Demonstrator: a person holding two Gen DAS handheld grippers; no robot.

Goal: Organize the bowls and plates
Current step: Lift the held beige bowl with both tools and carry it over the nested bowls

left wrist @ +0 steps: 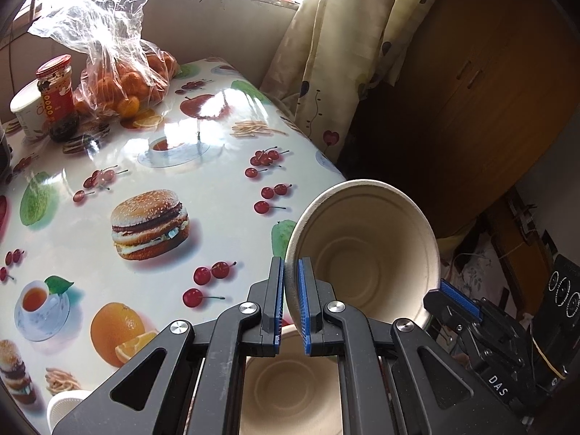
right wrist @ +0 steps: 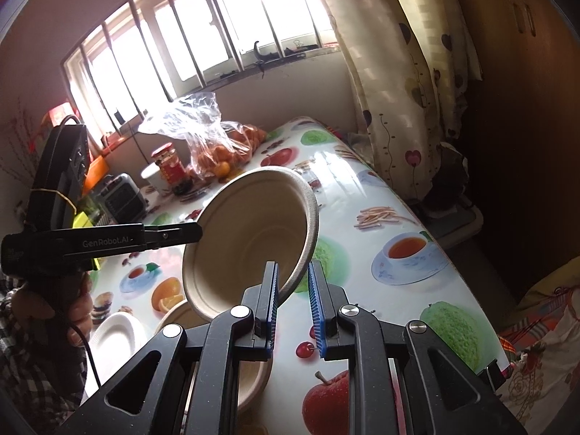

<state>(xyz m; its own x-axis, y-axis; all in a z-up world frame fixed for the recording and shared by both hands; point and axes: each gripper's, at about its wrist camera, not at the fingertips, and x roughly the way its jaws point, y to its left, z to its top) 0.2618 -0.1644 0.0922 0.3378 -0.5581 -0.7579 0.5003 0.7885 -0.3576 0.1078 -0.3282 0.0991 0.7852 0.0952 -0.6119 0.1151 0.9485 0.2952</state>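
Left wrist view: left tool (left wrist: 291, 282) pinches the tilted bowl (left wrist: 366, 253) rim above the bench (left wrist: 217, 195); right tool (right wrist: 293, 282) stands nearly closed, clamping nothing.

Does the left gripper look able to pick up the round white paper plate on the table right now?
Probably not yet: the left gripper is shut on the rim of a tilted beige paper bowl, so its jaws are occupied.

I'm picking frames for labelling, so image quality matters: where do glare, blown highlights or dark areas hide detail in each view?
Left wrist view: window glare whitens the tablecloth near the bag of oranges; the wardrobe side is dark; the held bowl is evenly lit and sharp. Right wrist view: the window is blown out, a sheen crosses the table's far end, and the right corner is near-black; fisheye bends the table edge.
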